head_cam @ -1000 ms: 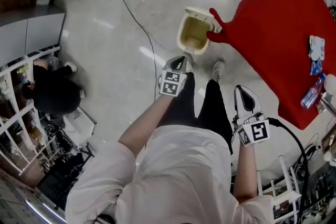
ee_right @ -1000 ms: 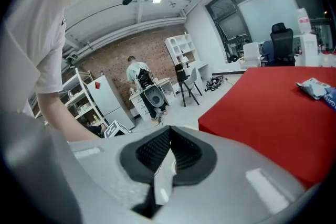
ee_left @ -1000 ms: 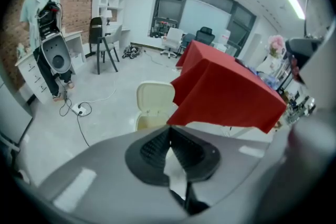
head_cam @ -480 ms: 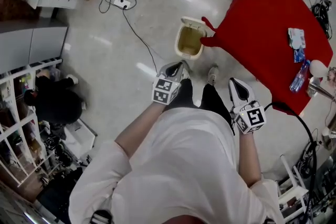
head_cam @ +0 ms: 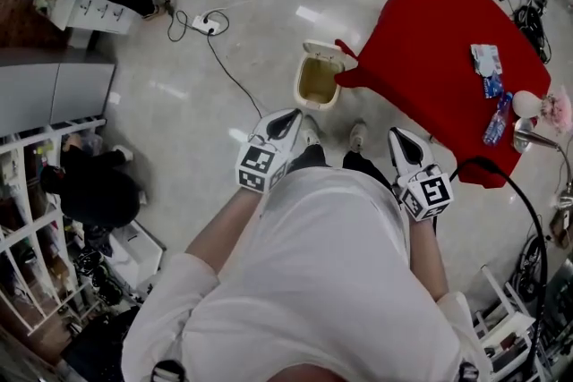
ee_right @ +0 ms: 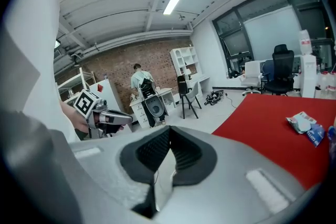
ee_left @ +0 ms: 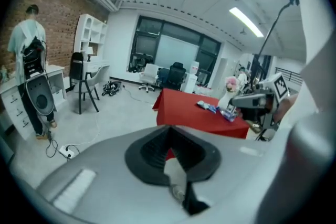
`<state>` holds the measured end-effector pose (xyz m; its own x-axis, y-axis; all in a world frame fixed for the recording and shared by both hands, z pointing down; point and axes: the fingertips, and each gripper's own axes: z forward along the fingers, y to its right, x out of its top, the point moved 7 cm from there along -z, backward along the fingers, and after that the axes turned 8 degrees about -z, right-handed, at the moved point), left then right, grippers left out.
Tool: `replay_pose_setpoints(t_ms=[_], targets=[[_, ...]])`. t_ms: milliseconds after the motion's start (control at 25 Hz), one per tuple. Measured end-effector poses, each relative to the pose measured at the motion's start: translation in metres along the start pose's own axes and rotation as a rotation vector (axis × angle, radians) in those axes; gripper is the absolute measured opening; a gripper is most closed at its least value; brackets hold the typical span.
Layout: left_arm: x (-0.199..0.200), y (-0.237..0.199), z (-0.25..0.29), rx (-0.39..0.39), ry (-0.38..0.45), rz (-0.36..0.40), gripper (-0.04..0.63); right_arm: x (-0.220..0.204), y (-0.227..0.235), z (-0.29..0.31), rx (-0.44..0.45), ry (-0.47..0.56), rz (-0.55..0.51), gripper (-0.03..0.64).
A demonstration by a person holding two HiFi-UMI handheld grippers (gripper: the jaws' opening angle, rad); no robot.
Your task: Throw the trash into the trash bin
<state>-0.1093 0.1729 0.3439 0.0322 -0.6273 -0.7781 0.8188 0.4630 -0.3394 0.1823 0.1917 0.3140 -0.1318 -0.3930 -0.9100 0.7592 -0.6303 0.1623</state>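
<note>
A cream trash bin [head_cam: 317, 78] stands open on the floor by the corner of the red-covered table [head_cam: 439, 31], just ahead of the person's feet. On the table lie wrappers [head_cam: 486, 60] and a plastic bottle [head_cam: 494, 119]. My left gripper [head_cam: 294, 114] hangs near the bin's near side, shut and empty. My right gripper [head_cam: 397, 135] is off the table's near edge, also shut and empty. In the left gripper view the shut left gripper [ee_left: 168, 127] faces the table [ee_left: 194, 110]. The right gripper [ee_right: 169, 128] points past the table [ee_right: 273, 123] and a wrapper [ee_right: 304, 123].
A cable with a power strip [head_cam: 204, 24] runs across the floor beyond the bin. A person in dark clothes [head_cam: 89, 183] is beside white shelves [head_cam: 31, 192] on the left. Another person [ee_left: 29, 60] stands at a desk. Office chairs [ee_left: 170, 75] are at the back.
Both grippers have risen toward the head camera, the left one more. The person has straightened up, so the bin and the table look smaller and farther.
</note>
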Motion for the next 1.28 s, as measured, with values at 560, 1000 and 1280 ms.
replay_pose_setpoints(t_ms=[560,1000,1280], targets=[[0.024,0.012,-0.030,-0.095,0.073,0.062,0.005,0.020,-0.032,-0.003,-0.022,0.043,-0.030,0.002],[0.005,-0.005,-0.021,-0.175,-0.033,0.133,0.005,0.015,-0.055,0.012,-0.088,0.037,-0.025,0.002],[0.010,-0.002,-0.012,-0.230,-0.052,0.193,0.005,0.003,-0.041,-0.006,-0.220,0.043,0.019,0.003]])
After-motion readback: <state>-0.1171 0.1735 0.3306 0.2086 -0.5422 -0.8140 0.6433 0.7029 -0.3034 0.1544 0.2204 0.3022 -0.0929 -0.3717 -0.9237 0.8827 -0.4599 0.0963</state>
